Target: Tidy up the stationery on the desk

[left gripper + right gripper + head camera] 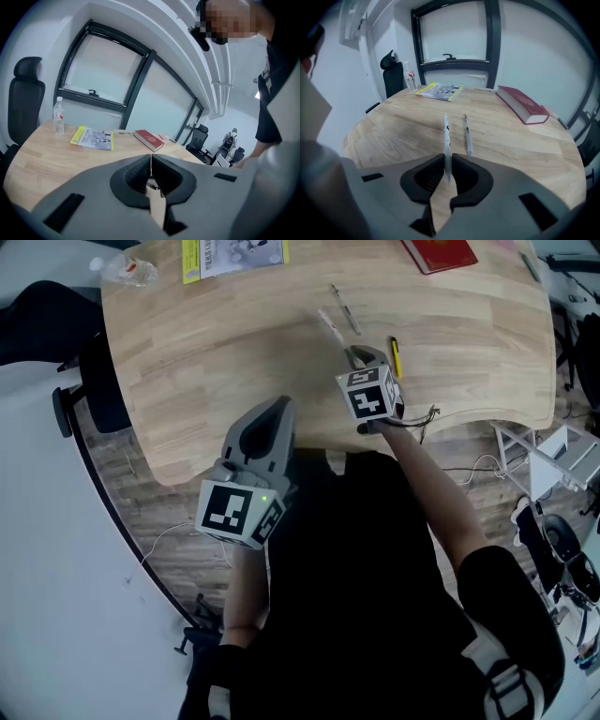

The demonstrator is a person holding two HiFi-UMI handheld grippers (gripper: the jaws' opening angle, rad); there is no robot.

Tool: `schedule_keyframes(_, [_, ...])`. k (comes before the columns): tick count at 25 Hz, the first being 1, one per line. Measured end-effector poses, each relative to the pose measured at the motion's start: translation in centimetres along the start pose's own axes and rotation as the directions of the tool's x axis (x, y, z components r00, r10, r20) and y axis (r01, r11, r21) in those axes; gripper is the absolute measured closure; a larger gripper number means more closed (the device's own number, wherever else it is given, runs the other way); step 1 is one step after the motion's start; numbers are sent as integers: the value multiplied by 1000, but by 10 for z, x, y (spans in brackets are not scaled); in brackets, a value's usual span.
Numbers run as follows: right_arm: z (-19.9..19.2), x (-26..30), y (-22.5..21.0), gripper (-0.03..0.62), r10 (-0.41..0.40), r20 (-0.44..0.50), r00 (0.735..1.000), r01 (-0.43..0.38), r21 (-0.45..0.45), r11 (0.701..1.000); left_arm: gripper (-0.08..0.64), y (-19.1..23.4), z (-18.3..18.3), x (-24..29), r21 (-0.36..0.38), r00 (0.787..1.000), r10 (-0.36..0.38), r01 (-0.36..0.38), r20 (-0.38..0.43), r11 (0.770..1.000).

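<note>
One pen (pixel 446 133) in right tool (pixel 447 163), steeply nose-down over desk (pixel 389 136)

The left gripper (pixel 277 407) (pixel 151 161) is held close in front of the body on a bent left forearm (pixel 246 589), pointing forward and slightly down, its jaws closed against each other with nothing between them. The right gripper (pixel 353 355) (pixel 449 161) is further out on a bare, stretched right forearm (pixel 427 479) and tilts steeply down. Its jaws are clamped on the near end of a white pen (pixel 328 324) (pixel 446 133), which sticks out straight ahead of them.
</note>
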State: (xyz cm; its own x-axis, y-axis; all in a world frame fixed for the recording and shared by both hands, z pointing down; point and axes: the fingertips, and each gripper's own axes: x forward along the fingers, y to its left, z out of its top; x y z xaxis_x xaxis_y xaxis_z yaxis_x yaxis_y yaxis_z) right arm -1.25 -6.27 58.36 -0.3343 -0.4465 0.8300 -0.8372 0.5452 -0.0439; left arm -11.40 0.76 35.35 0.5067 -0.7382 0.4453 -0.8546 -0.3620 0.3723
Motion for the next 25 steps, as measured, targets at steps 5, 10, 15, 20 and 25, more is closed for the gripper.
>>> schedule_keyframes(5, [-30,-19,-26,526,-64,-17,998,65,110,992,525,-19,5,15,37,998,-67,68,-13,997])
schedule_keyframes(10, [-53,-31,-40,526,-94,-48,994,102,185,978,525,-34,0,28,70,992,-115,119,-53,990])
schedule_keyframes(15, [-72,-31,-52,526,-113,-86,990,132,262,956,525,-47,-1,35,84,986,-149,154,-72,984])
schedule_keyframes(20, [-83,-25,-57,525,-110,-108,988,139,315,939,525,-50,-4,36,90,983,-161,168,-87,982])
schedule_keyframes(25, [-84,-21,-53,522,-106,-126,986,141,317,938,525,-48,-7,34,90,983,-154,163,-105,982])
